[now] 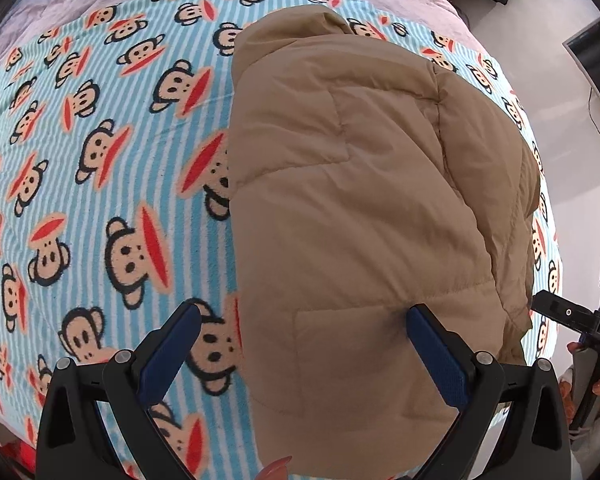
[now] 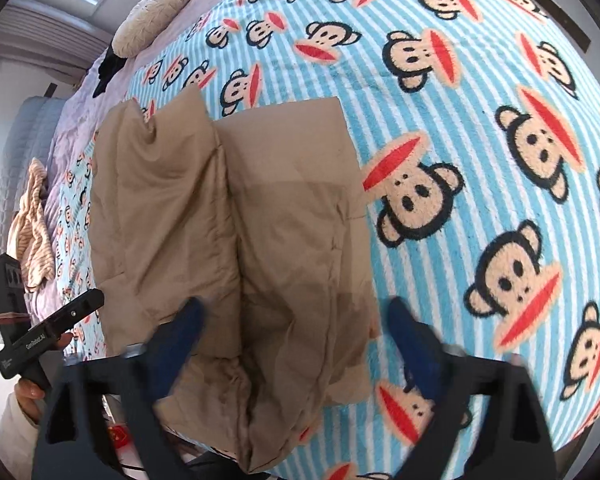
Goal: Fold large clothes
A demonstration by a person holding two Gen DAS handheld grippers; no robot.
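- The jacket lies folded lengthwise on the blanket covering the bed, a padded tan bundle stretching away ahead of both tongs.
- Left tongs stand wide open, gripping nothing. One pad hangs over the blanket and the other over the jacket's near end, so they straddle its left edge, likely to take it for the next fold.
- Right tongs are wide open too, empty, spread over the jacket's near end where the layers bunch.
- A narrower folded-over strip, probably a sleeve, lies along the right side of the left tongs' view.
- A striped garment lies well off to the right tongs' left.
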